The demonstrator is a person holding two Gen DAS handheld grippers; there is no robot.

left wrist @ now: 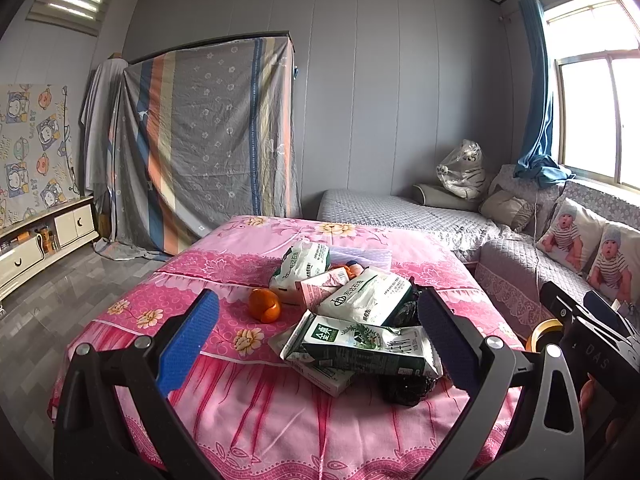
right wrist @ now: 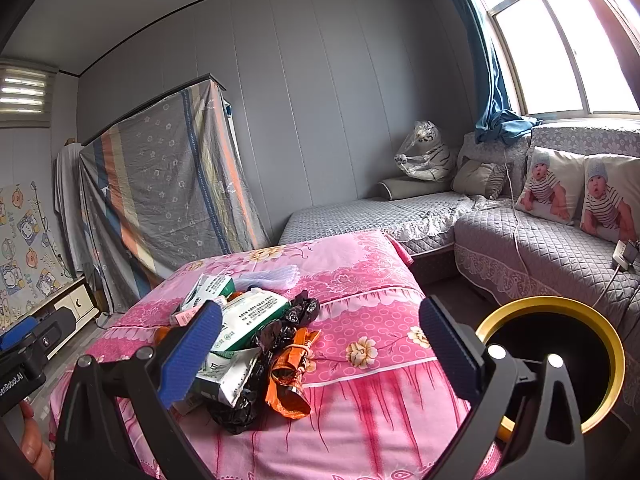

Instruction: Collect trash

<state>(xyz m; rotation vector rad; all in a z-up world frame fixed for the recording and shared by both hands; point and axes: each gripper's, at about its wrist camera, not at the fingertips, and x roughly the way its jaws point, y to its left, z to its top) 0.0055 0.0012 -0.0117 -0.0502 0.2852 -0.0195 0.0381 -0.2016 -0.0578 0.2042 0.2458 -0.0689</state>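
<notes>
Both tools, left tool (left wrist: 316,336) and right tool (right wrist: 320,342), gape empty above the trash pile (left wrist: 360,320) on the pink-covered worktop (left wrist: 240,420); ideally one grips the topmost wrapper squarely, then carries it to the yellow-rimmed bin (right wrist: 560,360).

We hold our left gripper (left wrist: 320,334) with its jaws spread wide and nothing between the pads, tipped slightly downward. Our right gripper (right wrist: 320,350) sits alongside it, equally wide and empty, tilted down the same way.
</notes>
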